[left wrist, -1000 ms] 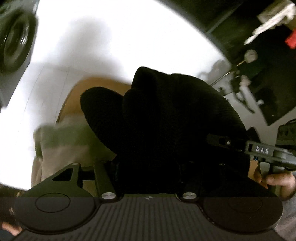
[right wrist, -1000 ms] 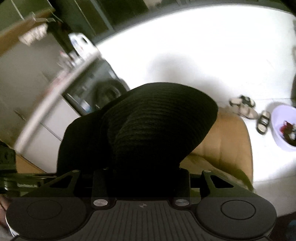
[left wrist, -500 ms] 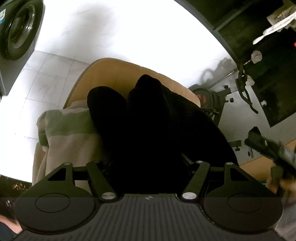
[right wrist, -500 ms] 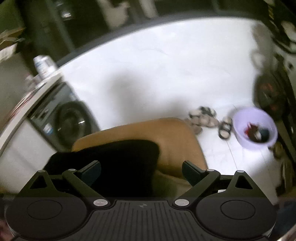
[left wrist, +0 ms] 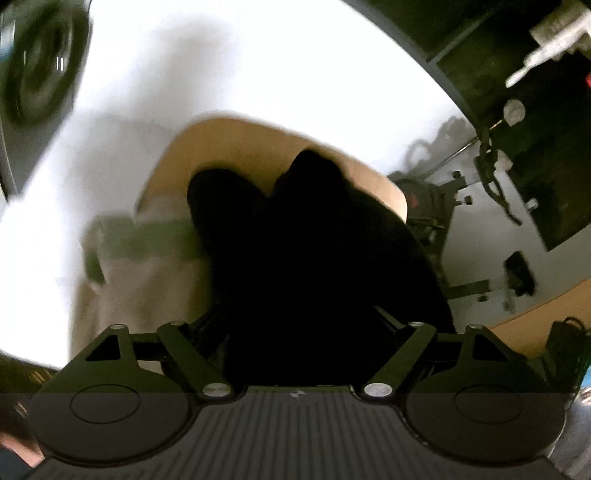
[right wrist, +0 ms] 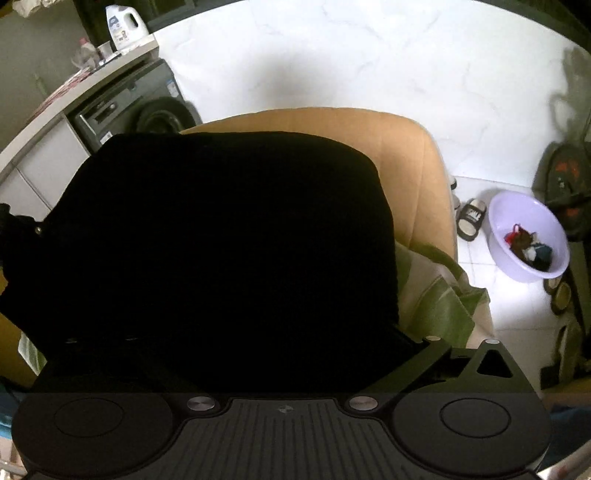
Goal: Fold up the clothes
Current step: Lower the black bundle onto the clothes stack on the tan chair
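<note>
A black knit garment (left wrist: 314, 258) lies bunched on a tan chair (left wrist: 229, 147), over a green-and-beige striped garment (left wrist: 147, 266). My left gripper (left wrist: 295, 325) is open: its linkage bars are spread and the black cloth lies between them, hiding the fingertips. In the right wrist view the same black garment (right wrist: 221, 240) fills the middle and left and covers the gripper's left side. My right gripper (right wrist: 280, 332) is open, its right bar swung far out, fingertips hidden under the cloth. The striped garment (right wrist: 436, 295) shows at the chair's (right wrist: 406, 155) right side.
A dark washing machine (right wrist: 129, 110) stands under a counter holding a detergent bottle (right wrist: 123, 24). On the white floor lie slippers (right wrist: 471, 218) and a lilac basin (right wrist: 528, 236) with small clothes. Dark metal equipment (left wrist: 424, 199) and a wooden table edge (left wrist: 535, 306) stand right of the chair.
Both grippers went from shut on the black garment to open. The garment dropped from its raised position onto the chair, and the right gripper has since moved in close over it.
</note>
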{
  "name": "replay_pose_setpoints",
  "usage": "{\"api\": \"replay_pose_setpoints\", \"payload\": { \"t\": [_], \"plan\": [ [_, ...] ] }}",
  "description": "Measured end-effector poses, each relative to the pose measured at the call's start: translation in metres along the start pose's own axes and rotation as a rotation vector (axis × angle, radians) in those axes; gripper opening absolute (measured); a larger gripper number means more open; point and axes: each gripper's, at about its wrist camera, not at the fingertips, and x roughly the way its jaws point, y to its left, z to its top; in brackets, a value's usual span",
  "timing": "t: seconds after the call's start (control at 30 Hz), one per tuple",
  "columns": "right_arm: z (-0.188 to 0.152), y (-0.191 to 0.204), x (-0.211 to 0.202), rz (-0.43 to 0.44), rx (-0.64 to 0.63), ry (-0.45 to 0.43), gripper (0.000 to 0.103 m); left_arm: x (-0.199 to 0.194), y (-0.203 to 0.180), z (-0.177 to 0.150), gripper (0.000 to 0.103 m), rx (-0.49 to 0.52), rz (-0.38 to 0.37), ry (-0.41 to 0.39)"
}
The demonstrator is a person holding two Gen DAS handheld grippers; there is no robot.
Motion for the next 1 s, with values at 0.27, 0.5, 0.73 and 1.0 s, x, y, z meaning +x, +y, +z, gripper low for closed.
{"api": "replay_pose_setpoints", "payload": {
  "t": [0.27, 0.5, 0.73, 1.0],
  "plan": [
    [0.003, -0.006, -0.001, -0.029, 0.021, -0.039, 0.102, -0.047, -0.071, -0.015, 0.083, 0.484, -0.065, -0.169],
    [-0.003, -0.007, -0.012, -0.04, 0.013, -0.053, 0.102, -0.003, -0.043, -0.023, 0.082, 0.399, 0.058, -0.043],
    [-0.008, 0.004, -0.012, -0.058, -0.02, -0.074, 0.102, 0.0, -0.044, -0.033, 0.082, 0.408, 0.101, -0.066],
    [-0.004, 0.005, -0.028, -0.071, 0.026, -0.115, 0.102, 0.002, -0.053, -0.037, 0.09, 0.344, 0.118, -0.148]
  ]
}}
